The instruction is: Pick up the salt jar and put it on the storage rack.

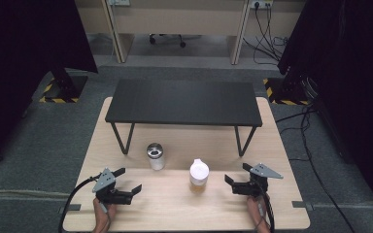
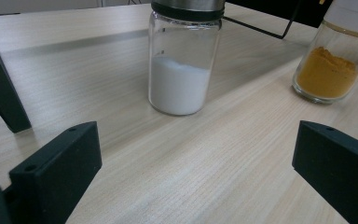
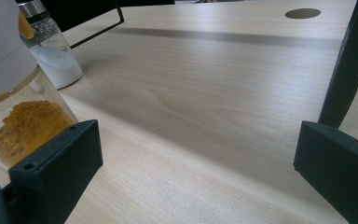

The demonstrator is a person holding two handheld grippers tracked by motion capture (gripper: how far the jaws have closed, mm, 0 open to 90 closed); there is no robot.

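Observation:
A glass jar with a metal lid [image 1: 155,156] [image 2: 182,60] [image 3: 51,49], partly full of white powder, stands upright on the wooden table [image 1: 175,204]. To its right stands a white-lidded glass jar [image 1: 198,176] [image 2: 332,65] [image 3: 16,112] with orange powder at the bottom. My left gripper [image 1: 130,180] [image 2: 193,172] rests open at the table's front left, its jaws aimed at the white-powder jar and nothing between them. My right gripper [image 1: 237,174] [image 3: 196,172] is open at the front right, close beside the orange-powder jar, which sits just outside its left jaw.
A low black shelf on thin metal legs [image 1: 184,102] spans the far half of the table, its legs [image 2: 0,88] [image 3: 347,65] close to the grippers' sides. Dark curtains and cables border the floor around.

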